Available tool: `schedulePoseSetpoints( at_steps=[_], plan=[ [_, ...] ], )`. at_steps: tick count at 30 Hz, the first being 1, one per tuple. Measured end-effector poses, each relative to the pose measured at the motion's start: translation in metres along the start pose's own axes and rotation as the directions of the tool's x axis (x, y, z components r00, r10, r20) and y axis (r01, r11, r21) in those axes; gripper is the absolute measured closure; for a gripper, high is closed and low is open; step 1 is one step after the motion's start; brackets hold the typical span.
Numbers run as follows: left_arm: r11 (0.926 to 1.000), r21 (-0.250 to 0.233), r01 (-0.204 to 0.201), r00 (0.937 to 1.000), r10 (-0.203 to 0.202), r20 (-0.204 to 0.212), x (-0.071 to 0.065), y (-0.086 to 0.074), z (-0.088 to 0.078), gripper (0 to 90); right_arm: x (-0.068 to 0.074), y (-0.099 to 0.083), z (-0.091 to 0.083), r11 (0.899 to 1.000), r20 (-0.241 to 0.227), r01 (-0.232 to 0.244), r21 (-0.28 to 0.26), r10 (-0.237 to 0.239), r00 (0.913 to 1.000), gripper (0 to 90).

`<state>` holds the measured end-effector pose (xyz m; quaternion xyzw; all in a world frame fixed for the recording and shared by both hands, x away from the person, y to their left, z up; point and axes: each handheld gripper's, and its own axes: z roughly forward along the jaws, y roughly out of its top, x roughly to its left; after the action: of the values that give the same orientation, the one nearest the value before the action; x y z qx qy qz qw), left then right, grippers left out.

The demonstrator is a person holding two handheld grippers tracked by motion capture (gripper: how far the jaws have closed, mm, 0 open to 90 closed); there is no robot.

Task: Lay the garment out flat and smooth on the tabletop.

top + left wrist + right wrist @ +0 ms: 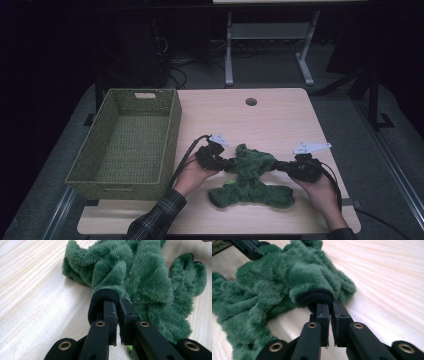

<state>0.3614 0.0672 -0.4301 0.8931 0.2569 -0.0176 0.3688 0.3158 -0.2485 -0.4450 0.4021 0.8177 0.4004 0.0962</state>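
Note:
A fuzzy green garment (pixel 251 177) lies crumpled on the wooden table (pixel 280 115), near its front edge. My left gripper (pixel 227 163) is shut on a dark ribbed cuff (pixel 103 296) at the garment's left side. My right gripper (pixel 280 165) is shut on the other dark cuff (pixel 317 297) at its right side. Both cuffs are lifted a little off the table and the green fleece (pixel 145 277) bunches between them. In the right gripper view the left gripper (pixel 247 247) shows at the top left, beyond the green fleece (pixel 282 277).
A green woven basket (pixel 165 145) stands empty at the table's left side, just left of my left hand. A round cable hole (pixel 251 102) sits near the far edge. Beyond the table, a desk frame (pixel 270 45) stands on the dark floor.

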Motion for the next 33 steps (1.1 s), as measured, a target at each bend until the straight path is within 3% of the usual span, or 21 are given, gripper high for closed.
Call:
schedulePoseSetpoints(
  at_steps=[3, 7, 10, 13, 15, 16, 17, 18, 20, 24, 25, 27, 28, 29, 32, 33],
  plan=[
    [0.9998, -0.017, -0.005, 0.9999, 0.005, -0.011, 0.001, 0.001, -0.006, 85.6, -0.002, 0.006, -0.004, 0.999, 0.026, 0.021, -0.024, -0.021, 0.9995, 86.7],
    [0.9952, -0.097, -0.004, 0.9984, -0.001, -0.057, 0.000, 0.002, -0.026, 85.9, -0.008, 0.027, -0.022, 0.993, 0.054, 0.047, -0.110, -0.042, 0.9977, 87.1],
    [0.9940, -0.108, -0.011, 0.9972, 0.003, -0.075, -0.001, 0.000, -0.031, 85.9, -0.009, 0.032, -0.026, 0.989, 0.053, 0.065, -0.136, -0.058, 0.9969, 87.1],
    [0.9972, -0.073, -0.016, 0.9960, 0.010, -0.089, 0.000, -0.007, -0.030, 85.9, -0.012, 0.033, -0.020, 0.993, 0.039, 0.055, -0.100, -0.051, 0.9979, 87.1],
    [0.9996, -0.028, 0.010, 0.9960, -0.012, -0.089, 0.002, -0.017, -0.021, 85.9, -0.020, 0.026, -0.003, 0.999, 0.019, 0.033, -0.040, -0.032, 0.9993, 87.1],
    [0.9996, -0.028, 0.010, 0.9960, -0.012, -0.089, 0.002, -0.017, -0.021, 86.0, -0.020, 0.026, -0.003, 0.999, 0.019, 0.033, -0.040, -0.032, 0.9993, 87.1],
    [0.9999, -0.005, 0.015, 0.9960, -0.016, -0.088, 0.002, -0.020, -0.018, 86.0, -0.023, 0.021, 0.009, 1.000, 0.006, 0.013, 0.015, -0.013, 0.9999, 87.1],
    [0.9996, 0.015, 0.023, 0.9960, -0.022, -0.087, 0.003, -0.023, -0.014, 86.0, -0.023, 0.021, 0.009, 1.000, 0.006, 0.013, 0.015, -0.013, 0.9999, 87.1],
    [0.9972, 0.065, 0.037, 0.9966, -0.032, -0.076, 0.004, -0.029, -0.003, 85.9, -0.026, 0.014, 0.023, 0.997, -0.011, -0.003, 0.077, 0.003, 0.9999, 87.1],
    [0.9966, 0.079, 0.023, 0.9974, -0.017, -0.070, 0.002, -0.030, 0.001, 85.5, -0.024, 0.009, 0.030, 0.994, -0.021, -0.003, 0.113, 0.005, 0.9998, 87.0],
    [0.9970, 0.074, 0.023, 0.9972, -0.018, -0.072, 0.000, -0.029, 0.002, 84.9, -0.024, 0.008, 0.031, 0.993, -0.020, 0.005, 0.118, -0.003, 0.9998, 86.8],
    [0.9977, 0.063, 0.026, 0.9968, -0.021, -0.078, -0.002, -0.028, 0.002, 72.1, -0.023, 0.007, 0.029, 0.993, -0.027, 0.013, 0.121, -0.010, 0.9996, 82.8],
    [0.9973, 0.073, 0.012, 0.9961, -0.006, -0.088, -0.002, -0.026, 0.000, 67.0, -0.022, 0.008, 0.023, 0.994, -0.017, 0.020, 0.106, -0.018, 0.9997, 74.3],
    [0.9981, 0.059, 0.018, 0.9954, -0.013, -0.095, -0.004, -0.025, -0.003, 67.0, -0.022, 0.008, 0.023, 0.994, -0.017, 0.020, 0.106, -0.018, 0.9997, 74.3],
    [0.9997, 0.021, 0.011, 0.9936, -0.008, -0.113, -0.008, -0.019, -0.016, 52.8, -0.021, 0.014, 0.001, 0.999, -0.029, 0.016, 0.045, -0.015, 0.9995, 64.4],
    [0.9999, 0.017, 0.000, 0.9936, 0.002, -0.113, -0.008, -0.016, -0.021, 52.8, -0.021, 0.014, 0.001, 0.999, -0.029, 0.016, 0.045, -0.015, 0.9995, 64.4]
  ],
)
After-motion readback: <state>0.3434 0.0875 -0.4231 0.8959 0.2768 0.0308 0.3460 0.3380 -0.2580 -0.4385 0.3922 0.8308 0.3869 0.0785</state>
